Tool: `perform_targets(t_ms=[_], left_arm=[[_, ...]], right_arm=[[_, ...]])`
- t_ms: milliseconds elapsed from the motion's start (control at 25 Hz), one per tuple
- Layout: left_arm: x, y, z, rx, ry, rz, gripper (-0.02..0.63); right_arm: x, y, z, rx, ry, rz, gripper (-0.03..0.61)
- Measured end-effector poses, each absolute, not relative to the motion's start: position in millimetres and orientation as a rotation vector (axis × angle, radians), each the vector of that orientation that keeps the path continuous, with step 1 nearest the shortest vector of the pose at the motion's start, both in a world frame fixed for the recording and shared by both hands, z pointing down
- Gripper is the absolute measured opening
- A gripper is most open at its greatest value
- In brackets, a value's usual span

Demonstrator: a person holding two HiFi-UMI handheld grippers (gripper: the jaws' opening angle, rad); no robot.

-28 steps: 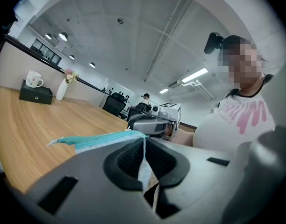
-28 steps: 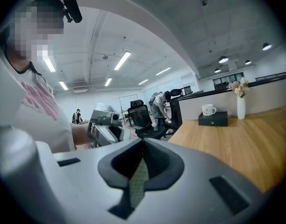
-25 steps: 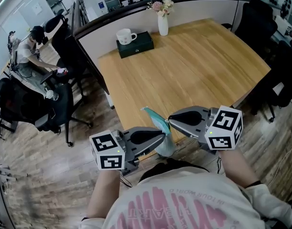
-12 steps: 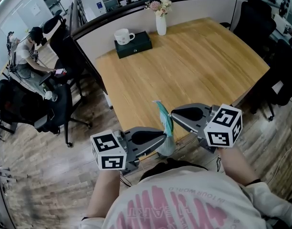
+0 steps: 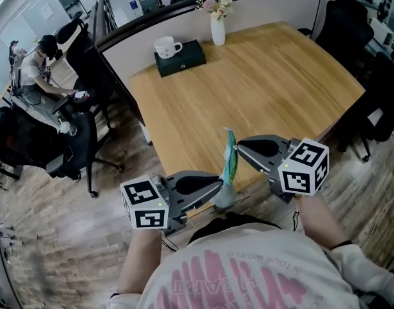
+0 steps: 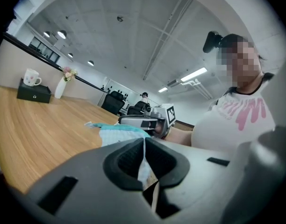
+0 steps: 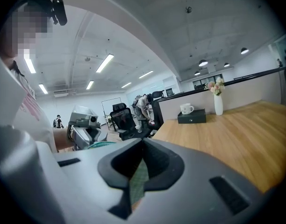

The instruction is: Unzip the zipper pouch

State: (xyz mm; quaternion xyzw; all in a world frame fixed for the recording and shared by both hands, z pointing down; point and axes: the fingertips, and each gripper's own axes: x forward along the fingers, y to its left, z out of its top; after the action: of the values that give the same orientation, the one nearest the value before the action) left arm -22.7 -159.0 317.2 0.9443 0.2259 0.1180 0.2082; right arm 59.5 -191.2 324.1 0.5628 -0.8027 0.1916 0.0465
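Note:
A small teal and white zipper pouch [image 5: 230, 161] hangs on edge above the near rim of the wooden table [image 5: 261, 89], held between both grippers. My left gripper [image 5: 219, 184] is shut on the pouch's lower white end; pale fabric [image 6: 145, 164] is pinched between its jaws. My right gripper [image 5: 239, 148] is shut on the pouch's upper teal part, with a strip of greenish fabric [image 7: 139, 174] caught between its jaws. From the left gripper view the pouch [image 6: 116, 133] stretches toward the right gripper [image 6: 150, 122]. The zipper pull itself is hidden.
A white mug [image 5: 169, 47] sits on a dark box [image 5: 184, 60] at the table's far edge, beside a white vase of flowers [image 5: 218, 29]. Office chairs [image 5: 75, 140] and a seated person [image 5: 42, 66] are to the left. More dark chairs [image 5: 377, 95] stand to the right.
The right gripper has shifted right and the pouch's upper end has swung with it, from leaning left to standing nearly upright. The left gripper has stayed put.

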Motion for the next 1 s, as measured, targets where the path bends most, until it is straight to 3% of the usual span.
perform_targets(t_ms=[1000], left_arm=[[-11.7, -159.6, 319.3, 2.61, 0.593, 0.288, 0.015]], right_arm=[[117.1, -186.3, 328.4, 1.962, -2.348, 0.59, 0.002]])
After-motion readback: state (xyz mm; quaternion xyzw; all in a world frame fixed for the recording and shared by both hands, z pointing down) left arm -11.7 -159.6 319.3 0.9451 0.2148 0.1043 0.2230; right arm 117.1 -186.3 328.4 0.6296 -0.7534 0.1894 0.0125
